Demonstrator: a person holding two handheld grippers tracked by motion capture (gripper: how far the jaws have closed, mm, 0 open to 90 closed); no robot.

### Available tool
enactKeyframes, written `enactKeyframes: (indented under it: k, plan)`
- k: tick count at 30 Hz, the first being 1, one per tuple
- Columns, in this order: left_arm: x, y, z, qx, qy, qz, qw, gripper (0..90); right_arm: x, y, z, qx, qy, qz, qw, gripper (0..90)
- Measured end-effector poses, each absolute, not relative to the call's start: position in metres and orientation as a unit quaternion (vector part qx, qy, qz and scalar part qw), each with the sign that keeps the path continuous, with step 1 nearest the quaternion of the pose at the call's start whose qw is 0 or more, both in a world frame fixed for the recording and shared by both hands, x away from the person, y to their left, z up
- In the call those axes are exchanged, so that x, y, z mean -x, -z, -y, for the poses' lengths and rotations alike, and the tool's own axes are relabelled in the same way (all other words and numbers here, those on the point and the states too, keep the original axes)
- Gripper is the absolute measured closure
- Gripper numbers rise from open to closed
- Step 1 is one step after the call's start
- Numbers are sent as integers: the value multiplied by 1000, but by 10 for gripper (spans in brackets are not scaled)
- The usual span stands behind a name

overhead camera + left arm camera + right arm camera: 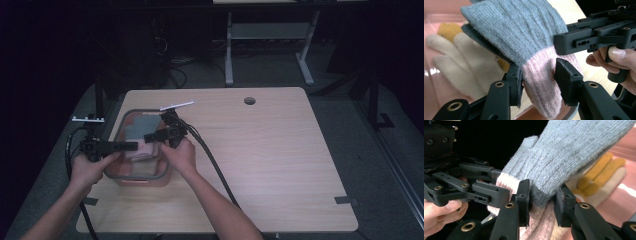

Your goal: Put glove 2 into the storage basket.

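Grippers are meeting over the pink bin (161, 176) on the tabletop (270, 150): the left gripper (537, 75) is pinching the grey glove (519, 30) at its pink cuff, and the right gripper (541, 200) is apparently clamping it too, above a cream-and-yellow glove (456, 57).

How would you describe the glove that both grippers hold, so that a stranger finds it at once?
Look at the pink bin near the left edge of the wooden table. Over it, the left gripper and right gripper both pinch one knitted glove. It is grey with a pale pink cuff, unlike the cream and yellow glove lying in the bin.
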State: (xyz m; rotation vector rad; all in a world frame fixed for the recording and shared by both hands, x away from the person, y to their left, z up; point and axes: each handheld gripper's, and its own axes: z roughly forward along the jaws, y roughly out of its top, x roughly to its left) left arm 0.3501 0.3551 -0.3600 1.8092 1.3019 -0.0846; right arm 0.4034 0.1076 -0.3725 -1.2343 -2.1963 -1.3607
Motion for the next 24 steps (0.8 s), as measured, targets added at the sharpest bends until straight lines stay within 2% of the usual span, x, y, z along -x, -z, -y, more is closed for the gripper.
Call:
enactKeyframes:
  k: [24]
  plan:
    - [-358, 392, -359, -747, 48, -554, 365, 581, -409, 406, -129, 437, 419, 782, 149, 676]
